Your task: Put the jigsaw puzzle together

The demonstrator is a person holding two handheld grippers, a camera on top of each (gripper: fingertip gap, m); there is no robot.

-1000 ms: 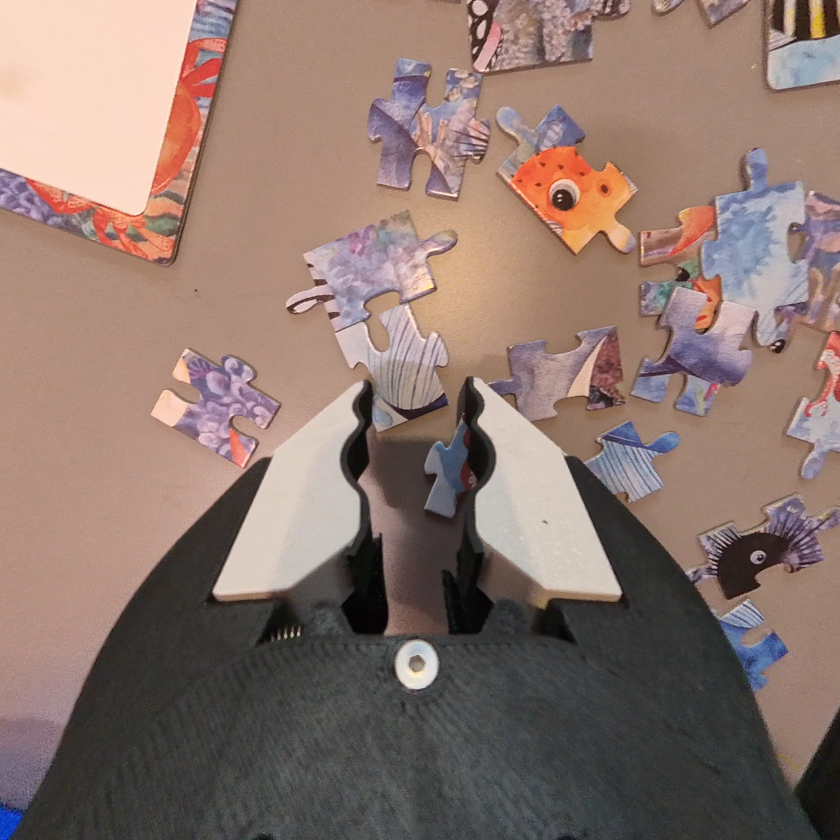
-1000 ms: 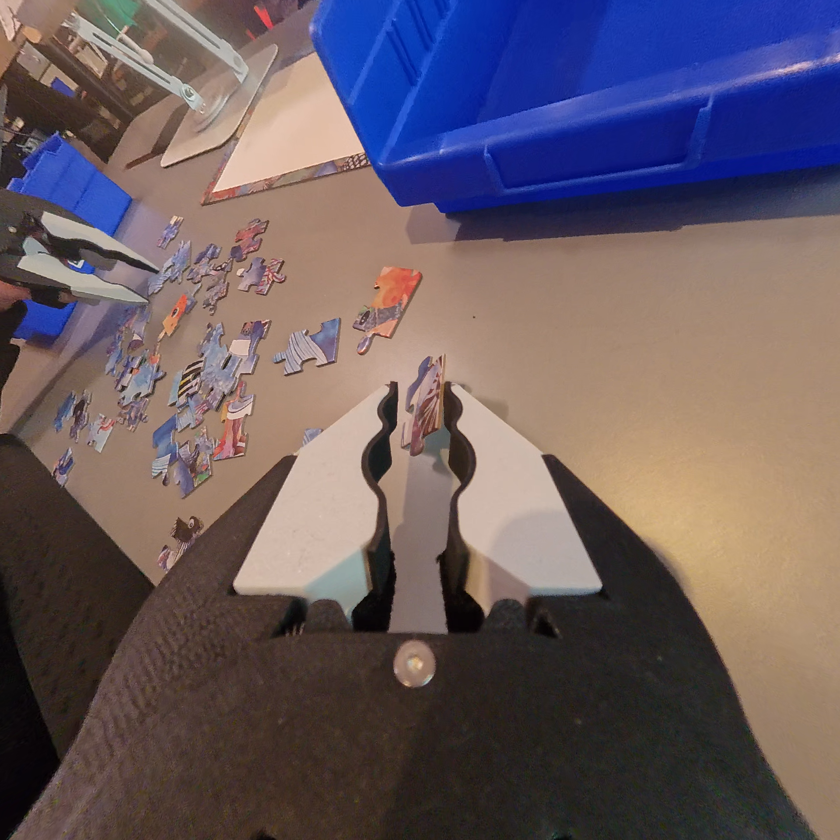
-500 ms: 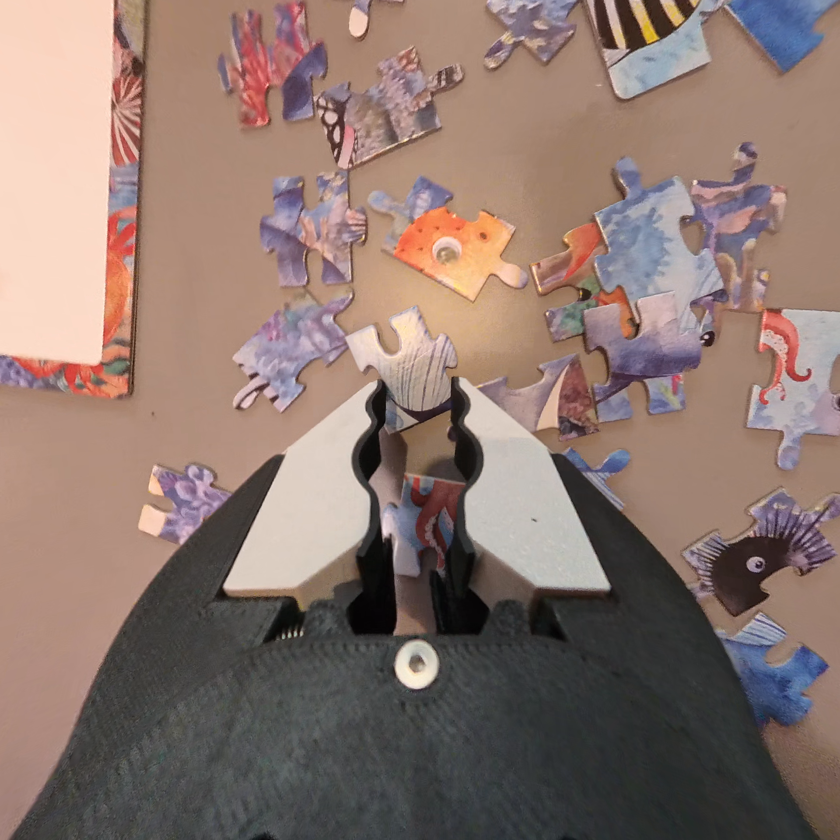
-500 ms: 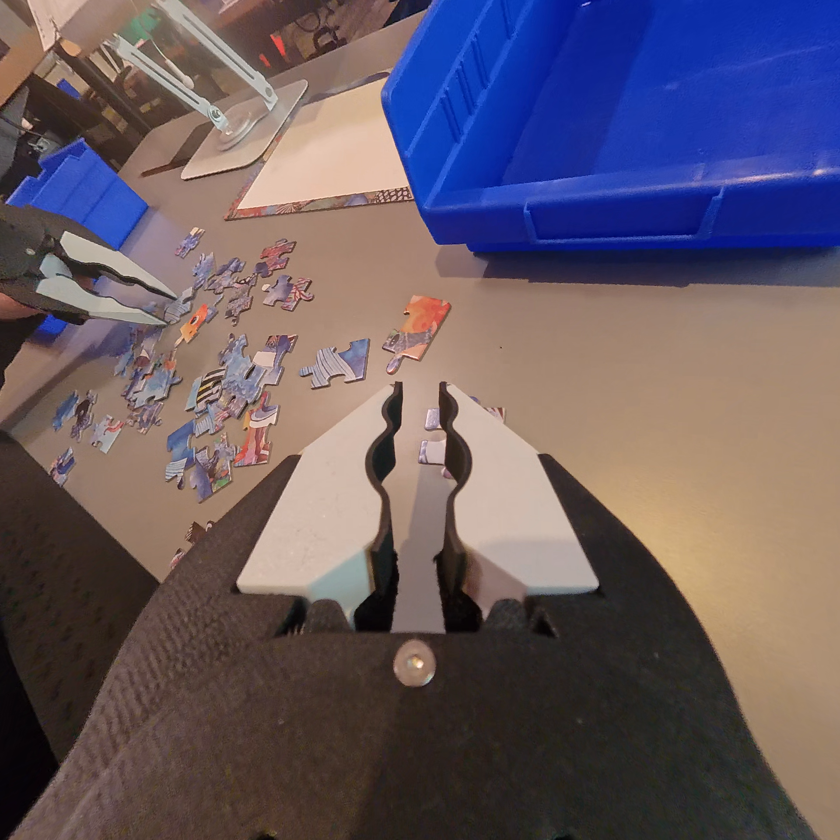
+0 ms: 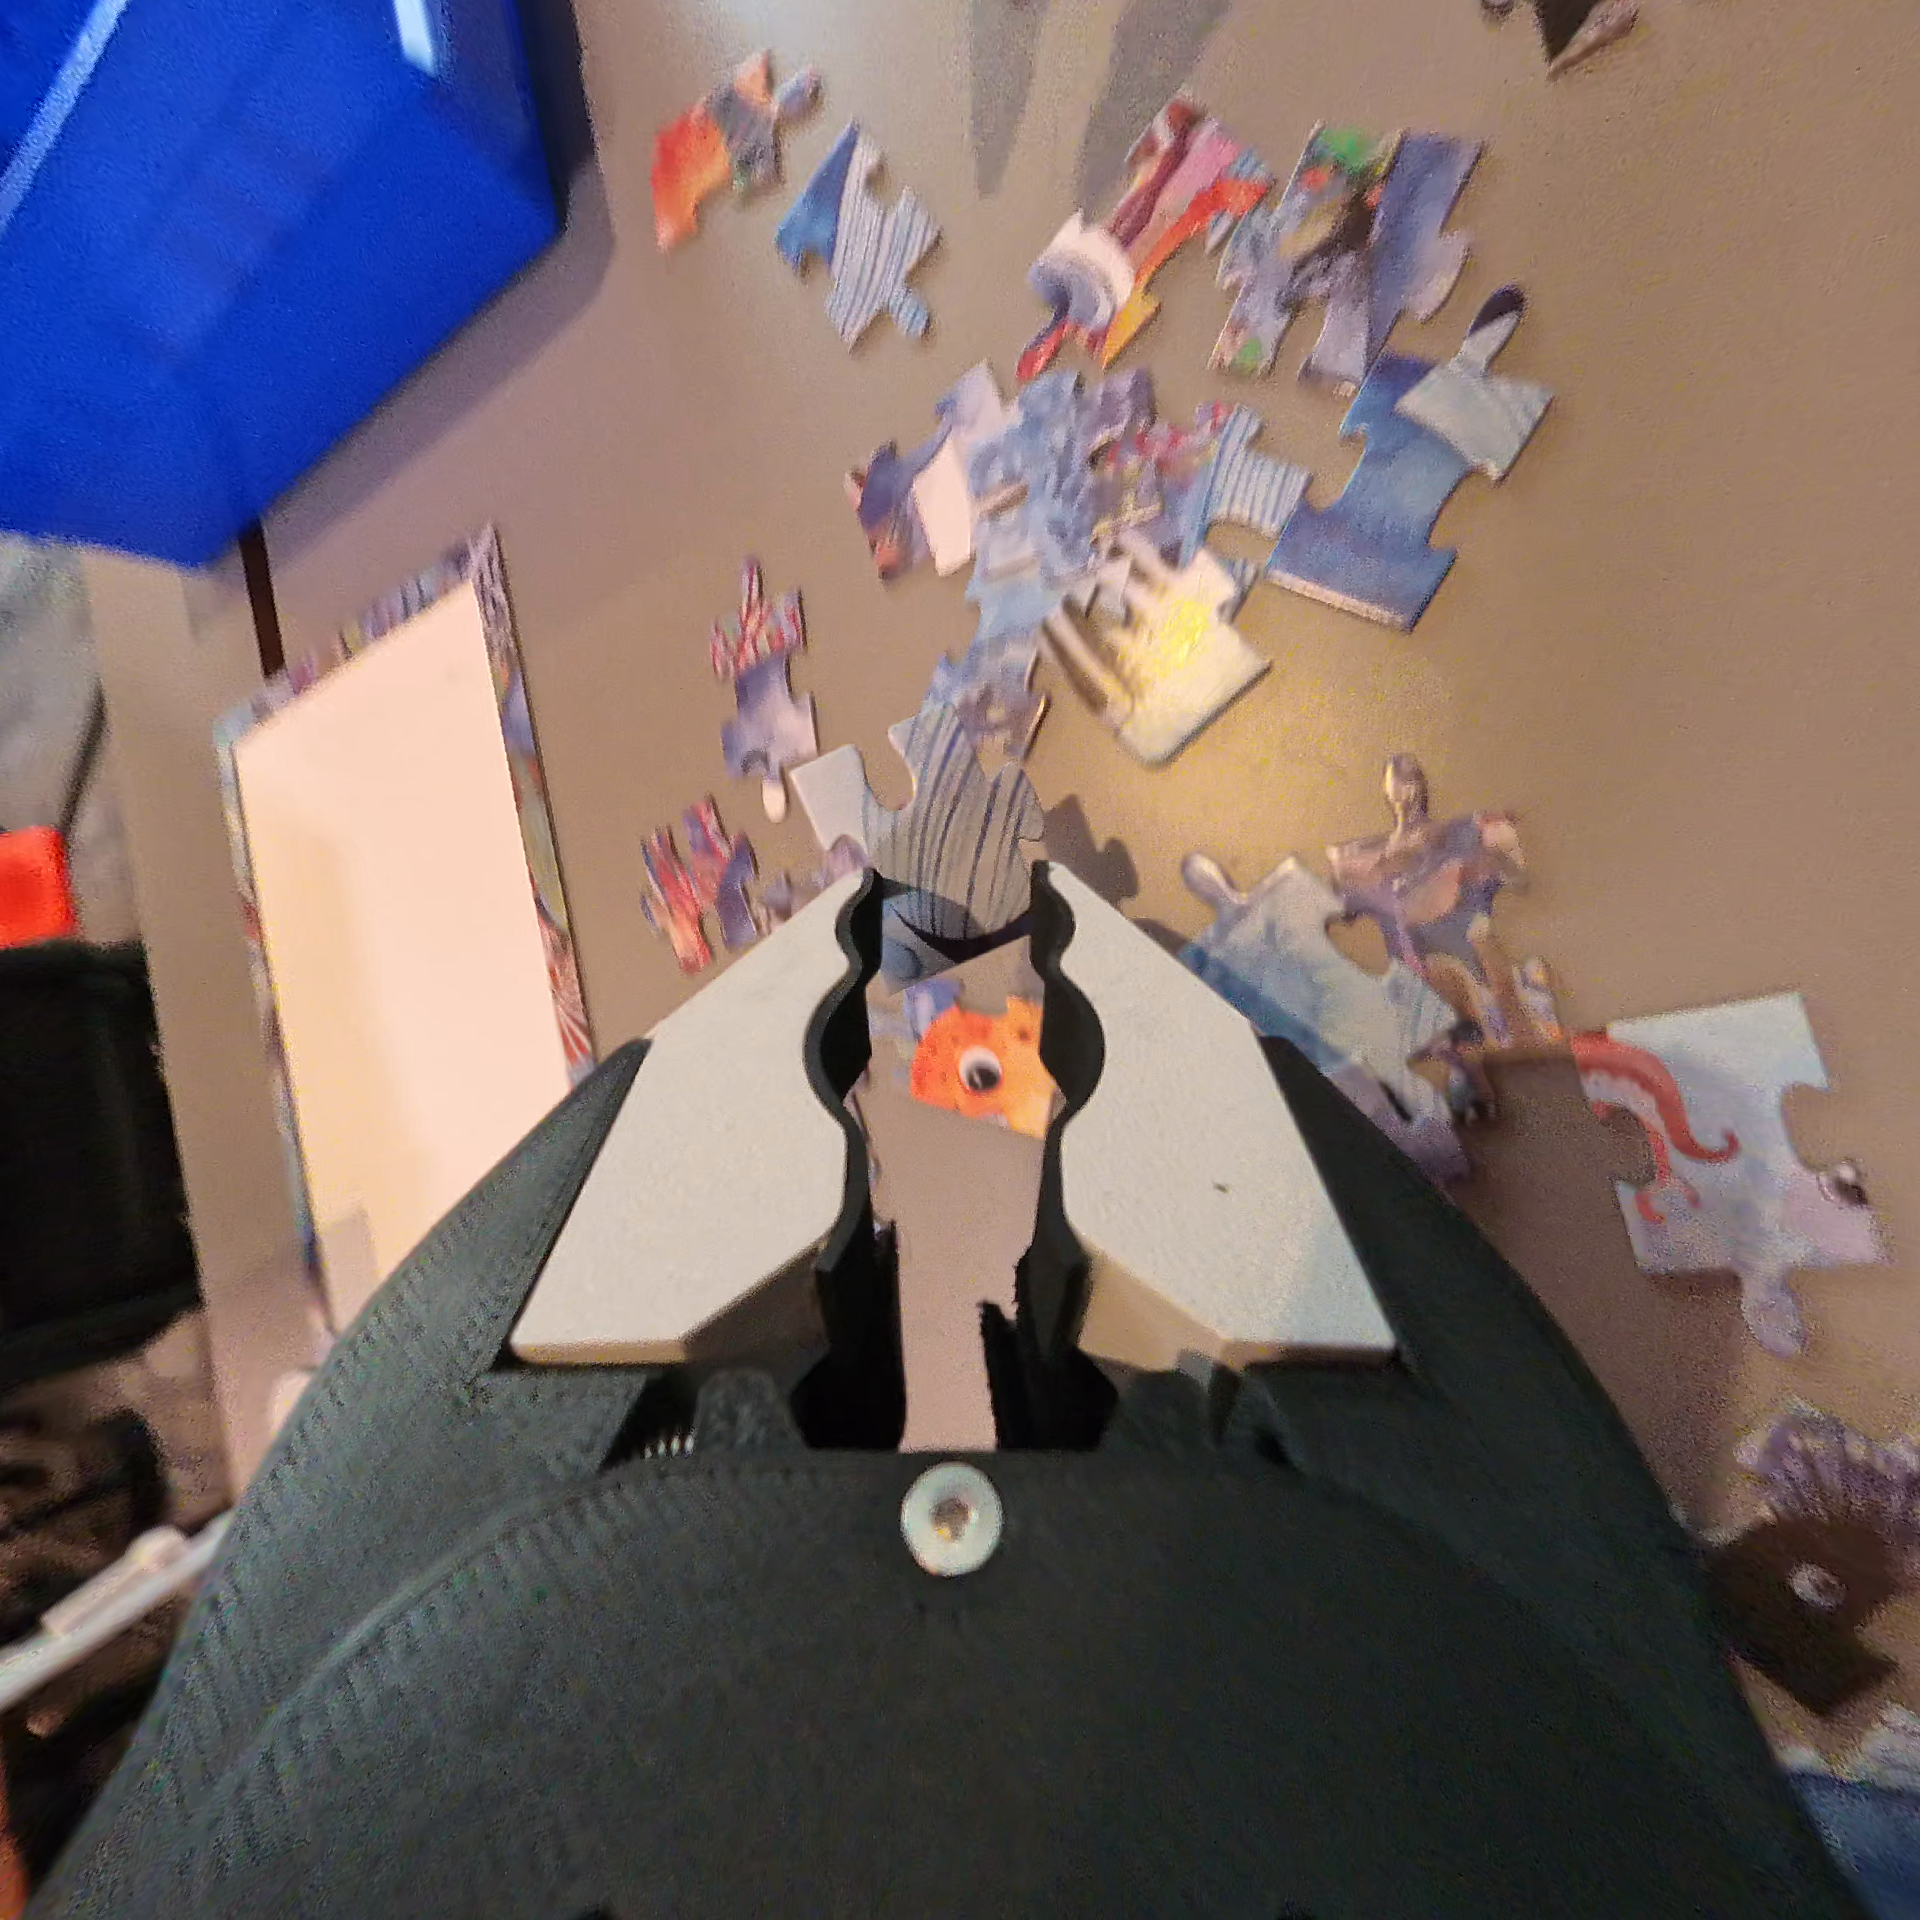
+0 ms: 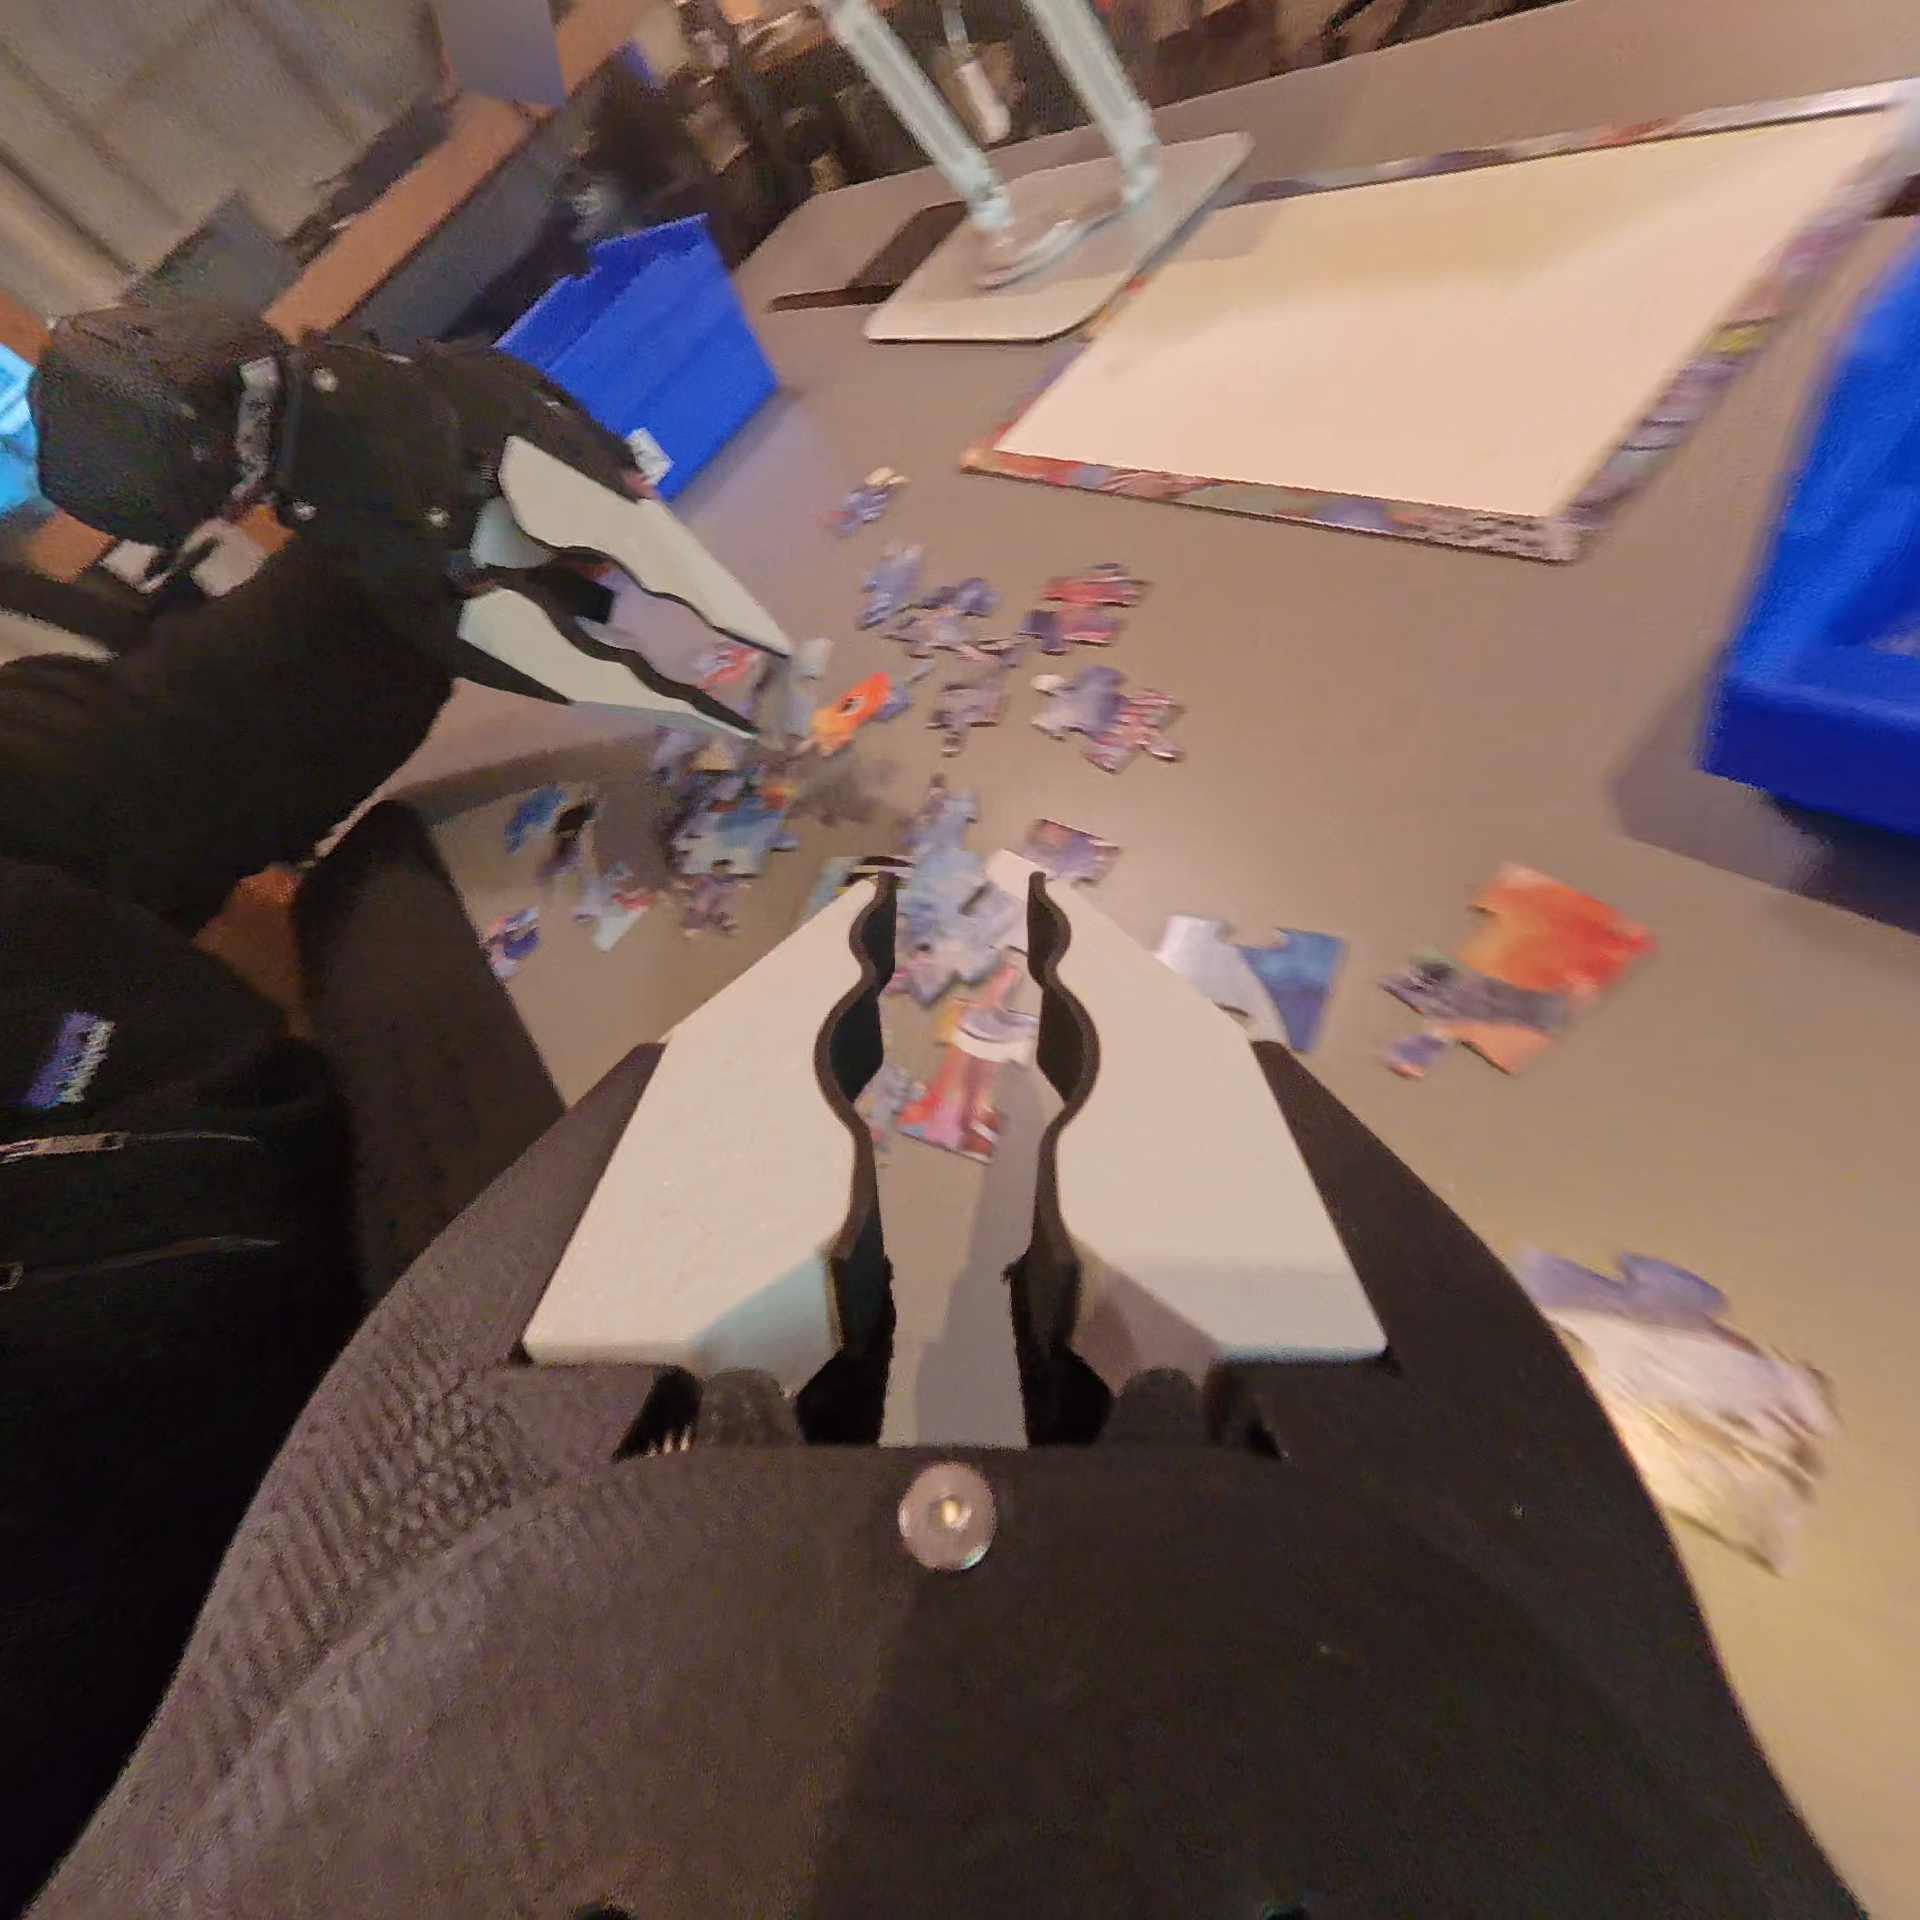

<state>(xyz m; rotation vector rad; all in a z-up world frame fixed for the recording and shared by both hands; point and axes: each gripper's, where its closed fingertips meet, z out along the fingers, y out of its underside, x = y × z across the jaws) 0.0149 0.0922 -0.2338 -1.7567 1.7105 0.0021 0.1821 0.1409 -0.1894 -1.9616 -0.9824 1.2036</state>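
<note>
The striped blue-and-white puzzle piece (image 5: pixel 951 831) hangs clamped between the left gripper (image 5: pixel 951 914) tips, lifted above the loose pieces (image 5: pixel 1164 520) scattered mid-table. It probably goes to the puzzle frame tray (image 5: pixel 395 935) by the far edge, whose white bed looks bare; lower it flat, not edge-on, to avoid jamming. The right gripper (image 6: pixel 956 904) hovers parted, holding nothing. What the blue bin (image 6: pixel 1839 644) holds is hidden.

Glossy cardboard puzzle pieces (image 5: pixel 1392 499) lie on a matt table (image 5: pixel 1662 727) (smooth, grey-brown).
</note>
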